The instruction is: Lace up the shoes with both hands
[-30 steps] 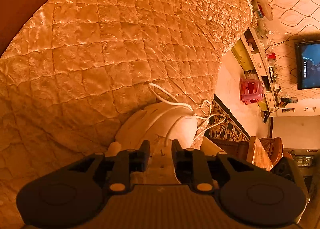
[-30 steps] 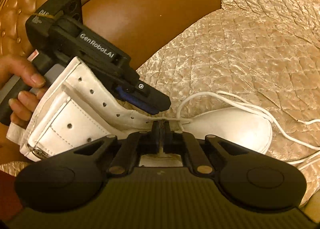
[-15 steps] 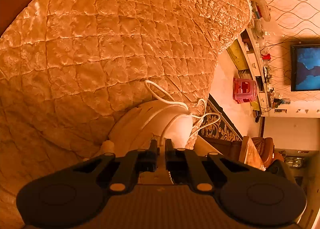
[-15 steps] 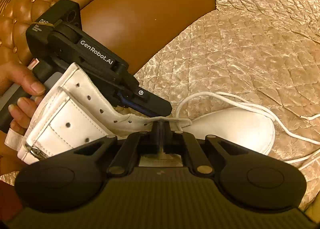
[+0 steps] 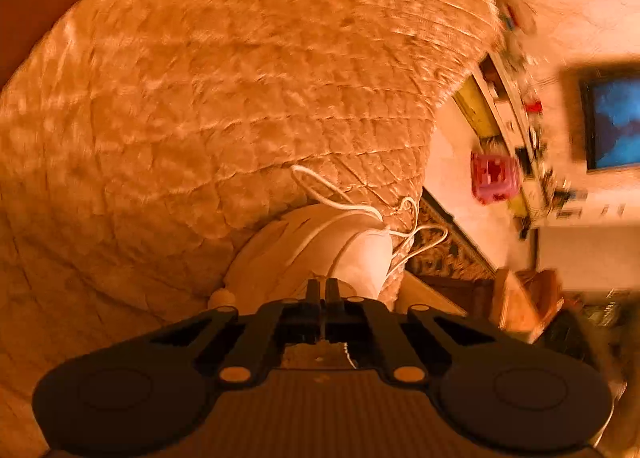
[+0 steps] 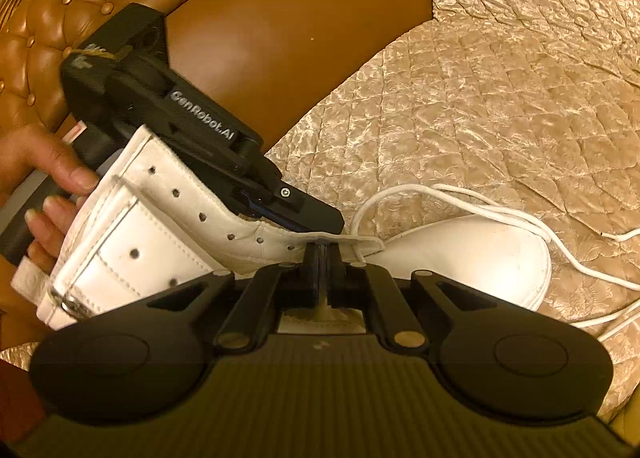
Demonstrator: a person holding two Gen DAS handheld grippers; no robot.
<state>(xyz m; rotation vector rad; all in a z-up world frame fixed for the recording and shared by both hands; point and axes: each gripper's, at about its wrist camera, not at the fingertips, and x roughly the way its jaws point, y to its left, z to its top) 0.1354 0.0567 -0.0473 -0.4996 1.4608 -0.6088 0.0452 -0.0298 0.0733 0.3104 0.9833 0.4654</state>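
A white leather high-top shoe (image 6: 460,254) is lying on its side with its rounded toe pointing right and its tall collar, dotted with empty eyelet holes, spreading open at the left. A thin white lace (image 6: 500,213) is threading only the lowest eyelets and is trailing loose in loops past the toe.

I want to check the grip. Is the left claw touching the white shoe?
Touching. The right wrist view shows the left claw resting its tips on the edge of the white shoe, with no gap visible.
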